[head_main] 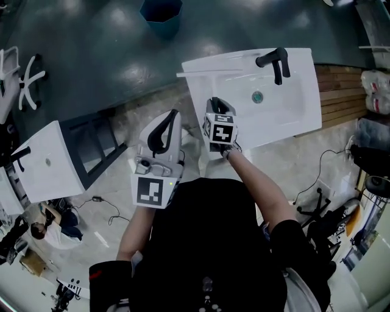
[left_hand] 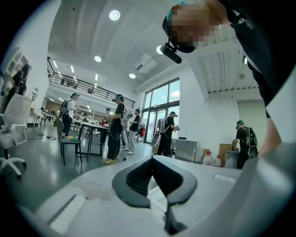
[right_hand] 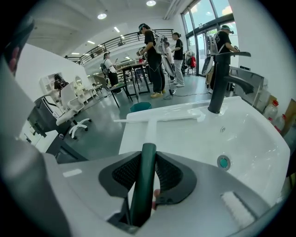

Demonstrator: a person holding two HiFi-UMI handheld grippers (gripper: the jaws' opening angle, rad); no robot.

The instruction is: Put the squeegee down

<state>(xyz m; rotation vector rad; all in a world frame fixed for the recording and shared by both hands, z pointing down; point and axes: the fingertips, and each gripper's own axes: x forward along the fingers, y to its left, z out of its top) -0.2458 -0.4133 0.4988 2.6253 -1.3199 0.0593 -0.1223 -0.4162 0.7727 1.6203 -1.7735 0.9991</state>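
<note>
The squeegee has a dark green handle [right_hand: 144, 185] and a long white blade [right_hand: 162, 118]. My right gripper [right_hand: 148, 155] is shut on the handle, which runs up between the pads. The blade lies across the far left rim of the white sink [right_hand: 259, 139], beside the black faucet [right_hand: 221, 81]; whether it touches the rim I cannot tell. In the head view the right gripper [head_main: 216, 102] is over the sink's [head_main: 304, 116] left edge, with the blade [head_main: 210, 72] just beyond it. My left gripper [head_main: 175, 114] hangs left of the sink, its tips [left_hand: 151, 158] together and holding nothing.
The drain [head_main: 258, 96] sits mid-basin below the faucet [head_main: 275, 61]. A second white sink [head_main: 46, 161] stands at the left on a dark frame. A teal bin [head_main: 161, 15], a white office chair [head_main: 24, 79] and wooden planks [head_main: 338, 91] surround the sink. People stand in the distance.
</note>
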